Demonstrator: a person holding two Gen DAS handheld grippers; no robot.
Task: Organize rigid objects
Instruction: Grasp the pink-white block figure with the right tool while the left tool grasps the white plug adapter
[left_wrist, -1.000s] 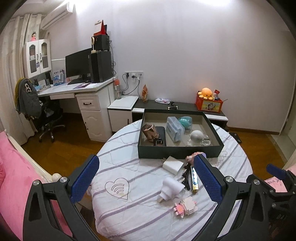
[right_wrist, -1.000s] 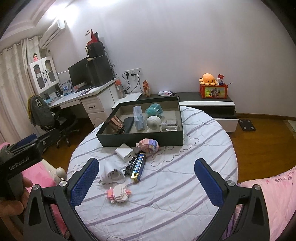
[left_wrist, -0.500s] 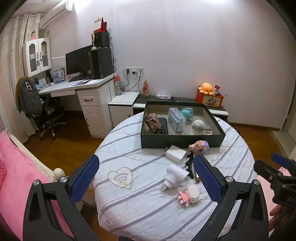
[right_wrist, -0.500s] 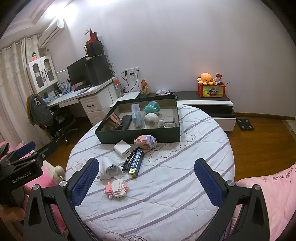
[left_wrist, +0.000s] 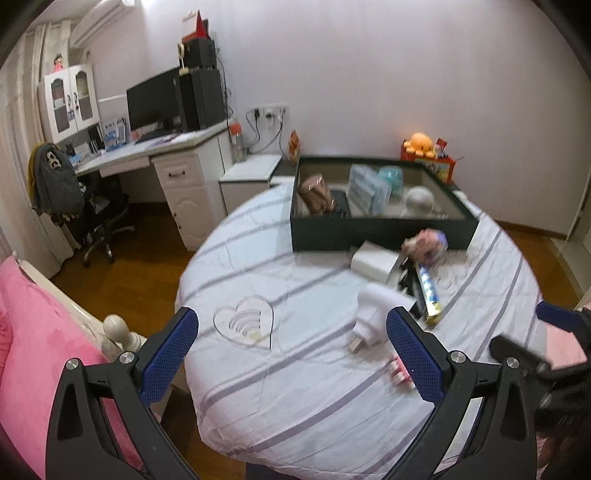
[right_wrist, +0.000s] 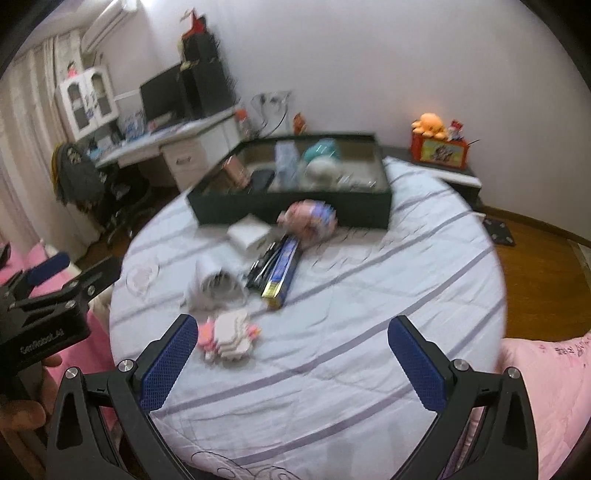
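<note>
A dark green box (left_wrist: 380, 229) (right_wrist: 295, 212) sits at the far side of the round table and holds several items. In front of it lie a white block (left_wrist: 375, 260) (right_wrist: 248, 236), a pink brick figure (left_wrist: 426, 245) (right_wrist: 308, 219), a blue and yellow pack (left_wrist: 426, 290) (right_wrist: 280, 271), a white plug adapter (left_wrist: 373, 314) (right_wrist: 214, 284) and a pink and white brick toy (right_wrist: 229, 336) (left_wrist: 400, 373). My left gripper (left_wrist: 291, 354) is open and empty above the near edge. My right gripper (right_wrist: 291, 363) is open and empty, with the brick toy just past its left finger.
The table (left_wrist: 314, 387) wears a white striped cloth with a heart mark (left_wrist: 245, 325). A pink bed (left_wrist: 33, 332) lies at the left. A desk with monitor (left_wrist: 155, 107) and chair (left_wrist: 88, 214) stand beyond. An orange octopus toy (left_wrist: 421, 142) sits by the wall.
Both grippers have moved in closer to the table and lower; the loose items look larger and now sit nearer the fingers. Both stay open.
</note>
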